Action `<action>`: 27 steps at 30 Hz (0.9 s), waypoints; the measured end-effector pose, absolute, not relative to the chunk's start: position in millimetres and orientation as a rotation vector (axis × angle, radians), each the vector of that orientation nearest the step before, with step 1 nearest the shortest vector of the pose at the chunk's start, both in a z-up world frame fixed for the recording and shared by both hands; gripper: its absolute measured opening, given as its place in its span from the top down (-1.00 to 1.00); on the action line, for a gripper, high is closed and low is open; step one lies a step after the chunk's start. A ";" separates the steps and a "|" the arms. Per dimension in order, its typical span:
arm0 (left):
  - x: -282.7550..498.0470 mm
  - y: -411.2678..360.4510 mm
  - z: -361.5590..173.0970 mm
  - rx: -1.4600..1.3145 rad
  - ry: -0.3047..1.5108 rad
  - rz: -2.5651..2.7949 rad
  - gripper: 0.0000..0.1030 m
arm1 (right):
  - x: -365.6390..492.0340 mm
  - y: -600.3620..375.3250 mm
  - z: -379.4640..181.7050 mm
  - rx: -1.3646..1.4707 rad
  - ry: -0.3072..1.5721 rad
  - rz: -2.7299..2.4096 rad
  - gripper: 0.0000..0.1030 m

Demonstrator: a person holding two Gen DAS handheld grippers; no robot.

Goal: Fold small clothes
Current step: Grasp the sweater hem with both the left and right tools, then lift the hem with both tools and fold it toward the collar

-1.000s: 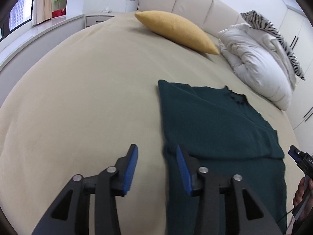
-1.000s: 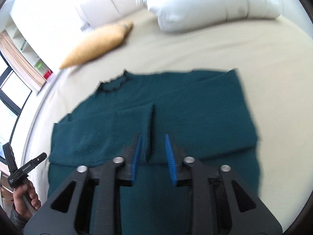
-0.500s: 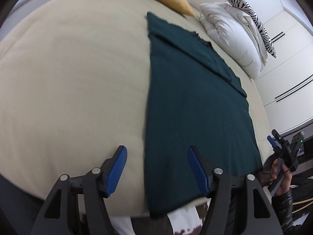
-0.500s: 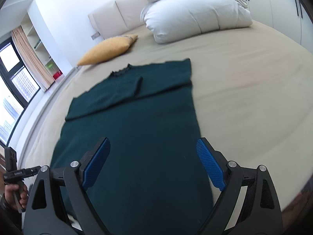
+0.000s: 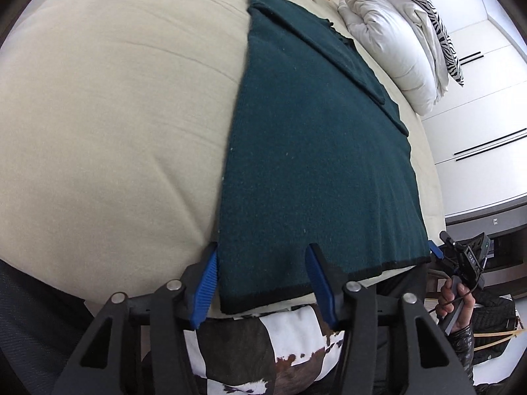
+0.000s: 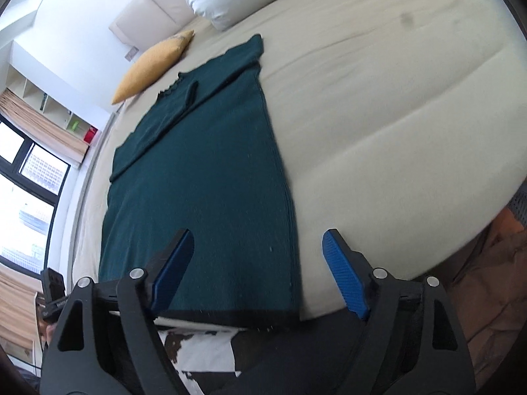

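A dark green knit garment (image 5: 316,151) lies flat on the beige bed (image 5: 115,98), its sleeves folded across the far end near the collar. Its black hem reaches the bed's near edge. My left gripper (image 5: 263,283) is open, its jaws either side of the hem's left corner. In the right wrist view the same garment (image 6: 204,177) shows lengthwise. My right gripper (image 6: 260,270) is open wide around the hem's right corner, not touching the cloth.
A yellow pillow (image 6: 154,65) and a white duvet with a zebra-striped pillow (image 5: 398,46) lie at the head of the bed. A cowhide-patterned surface (image 5: 263,345) is below the bed edge. Wardrobe doors (image 5: 487,105) stand to the right, windows (image 6: 23,197) to the left.
Both grippers have pulled back from the middle of the garment to its hem at the bed's near edge. Both have opened wider and now straddle the hem corners.
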State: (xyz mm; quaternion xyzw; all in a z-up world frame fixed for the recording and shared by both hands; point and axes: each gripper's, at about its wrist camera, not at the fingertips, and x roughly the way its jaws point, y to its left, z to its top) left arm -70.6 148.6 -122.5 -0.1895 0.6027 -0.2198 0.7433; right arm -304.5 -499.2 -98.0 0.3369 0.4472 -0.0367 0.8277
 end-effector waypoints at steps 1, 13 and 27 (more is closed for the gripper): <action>-70.1 148.2 -122.4 -0.417 1.323 -0.481 0.03 | -304.8 -498.9 -99.2 0.723 0.962 -0.067 -0.35; -73.3 147.2 -125.3 -0.401 1.346 -0.494 0.82 | -292.1 -500.4 -114.1 0.789 1.109 -0.043 0.22; -64.5 155.6 -98.6 -0.541 1.261 -0.585 0.87 | -289.5 -494.1 -95.7 0.752 1.099 0.023 0.87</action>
